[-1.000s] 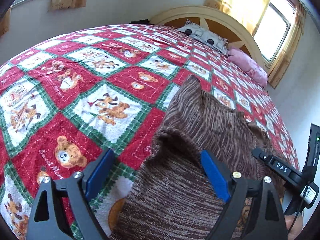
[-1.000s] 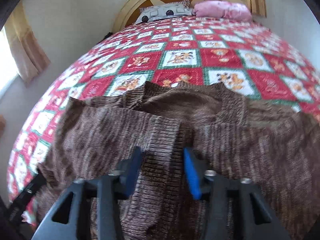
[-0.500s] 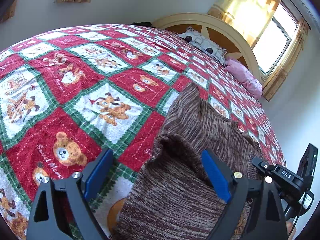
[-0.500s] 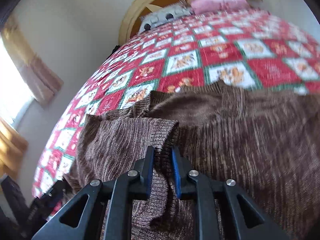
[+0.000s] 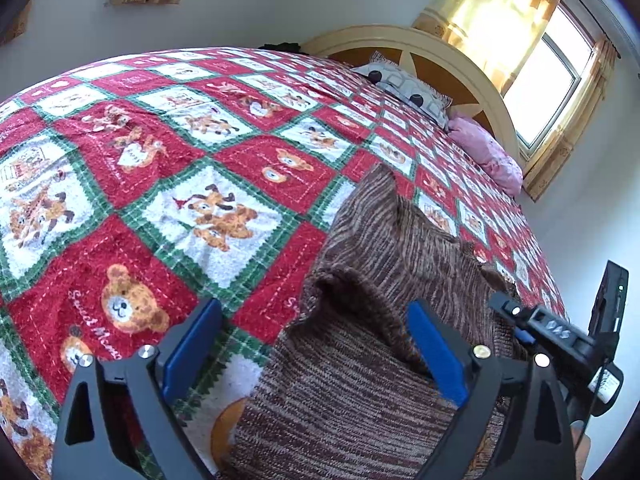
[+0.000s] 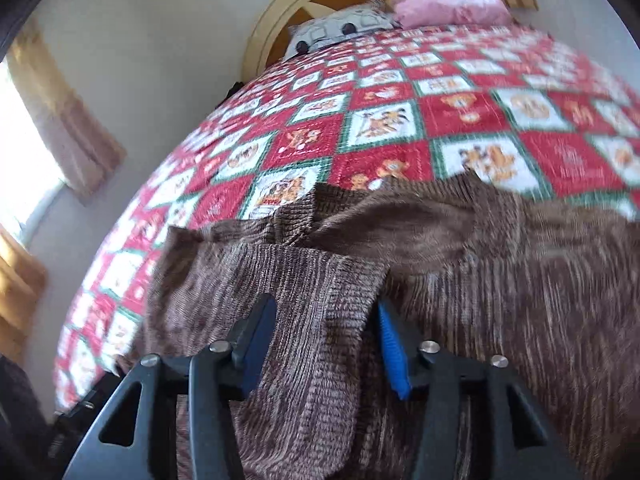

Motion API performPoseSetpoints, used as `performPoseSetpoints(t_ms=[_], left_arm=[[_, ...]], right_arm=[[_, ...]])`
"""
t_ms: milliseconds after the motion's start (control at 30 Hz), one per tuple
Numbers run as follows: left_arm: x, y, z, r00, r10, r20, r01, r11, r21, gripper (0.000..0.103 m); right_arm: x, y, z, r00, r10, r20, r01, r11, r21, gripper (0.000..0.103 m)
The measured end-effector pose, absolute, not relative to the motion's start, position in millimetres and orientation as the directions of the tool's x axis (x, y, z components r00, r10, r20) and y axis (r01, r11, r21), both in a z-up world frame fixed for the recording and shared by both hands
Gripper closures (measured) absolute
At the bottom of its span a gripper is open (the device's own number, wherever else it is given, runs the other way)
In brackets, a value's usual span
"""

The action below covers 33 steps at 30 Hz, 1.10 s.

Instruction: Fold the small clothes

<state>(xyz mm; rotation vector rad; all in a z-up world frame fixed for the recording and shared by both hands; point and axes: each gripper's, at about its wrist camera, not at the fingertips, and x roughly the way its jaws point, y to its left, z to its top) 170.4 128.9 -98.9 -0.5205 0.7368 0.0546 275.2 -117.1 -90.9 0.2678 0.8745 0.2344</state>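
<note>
A brown knit sweater (image 5: 400, 248) is spread on a bed covered by a red, white and green teddy-bear blanket (image 5: 160, 160), near the blanket's closer edge and well apart from the pillows. In the left wrist view, the left claw (image 5: 314, 306) is held released above the sweater's left border. Its blue pads (image 5: 192, 344) stand wide apart: one is over bare blanket, the other over the knit, and nothing is pressed between them. A raised, rolled edge of the garment is seen in the gap, with its end pointing towards the blanket. In the right wrist view, the right claw (image 6: 325, 303) is seen clenched on a thick fold of the sweater. Its jaws have just been closing, and the fold fills the space between the pads, with a ribbed band running along its upper edge. The rest of the garment is spread to the right of the fold and is blurred there. The collar area is seen beyond the fold, lying towards the headboard (image 6: 280, 12). A grey patterned pillow (image 6: 340, 28) and a pink pillow (image 6: 448, 8) are propped side by side against the headboard. A window with yellow curtains (image 5: 504, 20) is seen behind the bed in the left wrist view.
</note>
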Motion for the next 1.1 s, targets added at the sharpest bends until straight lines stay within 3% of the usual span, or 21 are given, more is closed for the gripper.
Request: performPoseSetpoints(t_ms=[33,67,333,533,667,867,967,1100], left_arm=[[171,129,-99,0.746,-0.133,-0.653,-0.226,0.871,-0.436,0.006],[171,129,-99,0.746,-0.135,-0.652,-0.225,0.871,-0.437,0.005],[171,129,-99,0.746,-0.133,-0.652,-0.226,0.871,-0.436,0.005],[172,127,-99,0.741,-0.124,-0.659,-0.228,0.878,-0.421,0.005],[172,127,-99,0.739,-0.122,-0.662,-0.228,0.881,-0.416,0.004],[173,126,-99,0.739,-0.123,-0.662,-0.227,0.880,-0.417,0.004],[174,125,-99,0.737,-0.120,-0.665,-0.228,0.882,-0.412,0.004],[176,125,-101,0.730,-0.117,-0.673,-0.226,0.889,-0.399,0.002]], right_arm=[[276,-113,-91,0.617,0.293,-0.730,-0.103,0.950,0.294,0.097],[277,-110,-92,0.609,0.288,-0.739,-0.115,0.954,0.278,0.098],[246,-104,-55,0.733,0.204,-0.649,-0.155,0.979,0.132,0.099],[252,-122,-46,0.706,0.117,-0.698,-0.120,0.992,0.045,0.099],[275,-129,-84,0.584,0.169,-0.794,-0.137,0.985,0.109,0.098],[260,-151,-70,0.617,0.217,-0.756,-0.097,0.975,0.201,0.096],[229,-155,-49,0.697,0.149,-0.701,-0.061,0.987,0.149,0.096],[200,-135,-54,0.672,0.216,-0.709,-0.186,0.975,0.121,0.096]])
